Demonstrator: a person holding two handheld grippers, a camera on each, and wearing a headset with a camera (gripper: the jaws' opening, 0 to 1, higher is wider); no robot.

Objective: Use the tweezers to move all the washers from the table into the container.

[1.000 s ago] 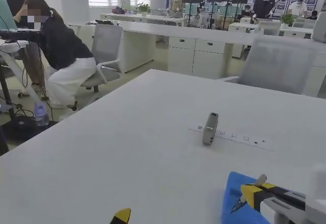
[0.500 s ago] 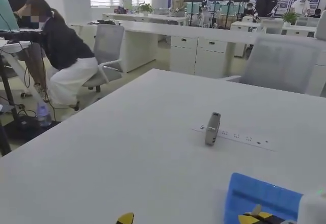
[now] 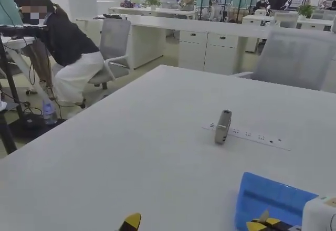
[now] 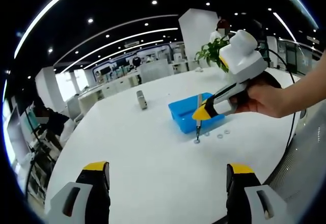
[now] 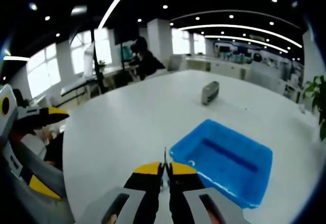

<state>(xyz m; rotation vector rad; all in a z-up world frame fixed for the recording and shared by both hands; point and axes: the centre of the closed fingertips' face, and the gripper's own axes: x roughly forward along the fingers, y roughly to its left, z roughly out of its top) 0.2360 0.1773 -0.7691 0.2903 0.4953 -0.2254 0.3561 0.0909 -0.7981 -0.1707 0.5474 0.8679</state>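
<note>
White tabletop [image 4: 142, 147]; blue plastic container [image 4: 181, 118] at frame centre; left tongs [image 4: 168, 167] spread wide, empty; right tongs [image 5: 164, 169] clamped on slim metal tweezers [image 4: 197, 130]. Small flat steel washers [image 4: 220, 135] lie just beside the container, lower right — light, slippery; probably best pinched across the rim.

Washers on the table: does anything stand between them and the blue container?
Nothing visible does. The washers lie on the bare table right beside the blue container; the tweezers in the right gripper point down at one.
</note>
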